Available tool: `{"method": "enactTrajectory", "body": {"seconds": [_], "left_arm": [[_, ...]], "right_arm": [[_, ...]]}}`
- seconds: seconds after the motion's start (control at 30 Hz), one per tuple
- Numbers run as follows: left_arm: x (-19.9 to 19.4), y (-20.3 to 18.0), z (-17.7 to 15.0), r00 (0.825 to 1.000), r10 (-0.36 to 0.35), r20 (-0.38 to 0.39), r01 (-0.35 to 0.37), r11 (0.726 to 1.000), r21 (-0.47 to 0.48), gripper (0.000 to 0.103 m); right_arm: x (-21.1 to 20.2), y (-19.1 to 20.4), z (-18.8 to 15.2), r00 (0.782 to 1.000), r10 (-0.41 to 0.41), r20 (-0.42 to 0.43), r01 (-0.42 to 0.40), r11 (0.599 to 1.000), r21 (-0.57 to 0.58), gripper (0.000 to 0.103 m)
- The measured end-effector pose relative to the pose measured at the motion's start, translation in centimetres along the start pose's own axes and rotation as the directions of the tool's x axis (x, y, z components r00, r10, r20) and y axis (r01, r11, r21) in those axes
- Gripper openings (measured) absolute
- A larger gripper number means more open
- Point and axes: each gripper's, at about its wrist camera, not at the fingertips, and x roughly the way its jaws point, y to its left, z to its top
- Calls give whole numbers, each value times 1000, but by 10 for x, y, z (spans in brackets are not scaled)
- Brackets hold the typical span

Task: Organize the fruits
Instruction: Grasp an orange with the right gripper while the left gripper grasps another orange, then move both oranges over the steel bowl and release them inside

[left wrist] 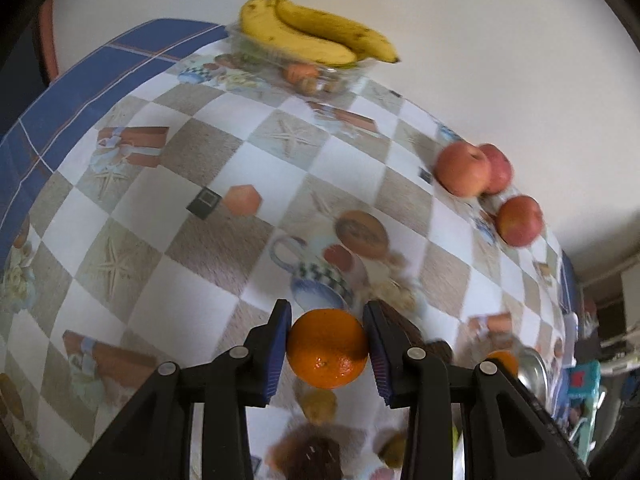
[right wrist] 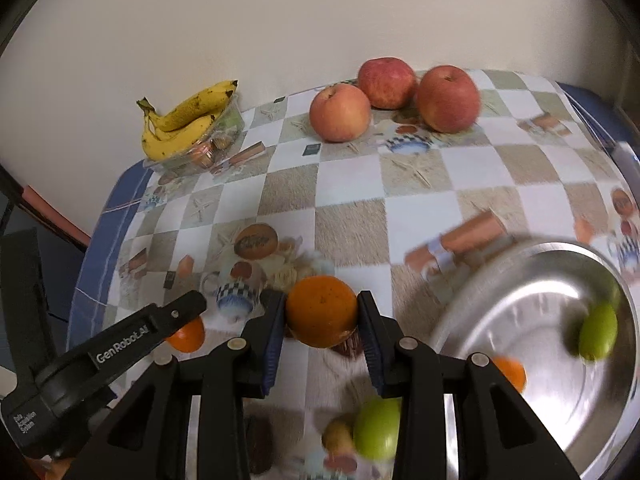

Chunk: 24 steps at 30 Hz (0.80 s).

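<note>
Gripping 1 orange each, the left gripper [left wrist: 327,346] and right gripper [right wrist: 322,312] hover over a checkered tablecloth [right wrist: 352,184] near a steel bowl [right wrist: 520,292], 3 apples [right wrist: 340,112] lining the cream wall [right wrist: 280,20].

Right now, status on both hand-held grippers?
Left hand-held gripper and right each shut on a round orange. Silver metal bowl at right, path clear.

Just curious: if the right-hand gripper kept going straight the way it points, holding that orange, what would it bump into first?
Probably the patterned tablecloth; beyond that, the front apple near the wall. Depth is hard to judge.
</note>
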Motion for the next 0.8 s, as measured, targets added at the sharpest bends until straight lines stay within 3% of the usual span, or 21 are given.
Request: {"method": "enactTrajectory", "body": {"seconds": [0.37,0.63,0.8], "left_arm": [[-12,-31,-24,1000,-11,-9,12,995,104,40],[-4,-51,-33,1000,-9,-29,14,987,157,40],[-1,-75,-43,998,-38,-51,48,976,214,40]], "right_arm": [[-37,-28,-30,999,-31,-16,32,997,66,37],[-37,-48,-25,998,-48,-26,51,993,105,37],[-42,-76,-18,995,-103,-15,104,982,160,37]]}}
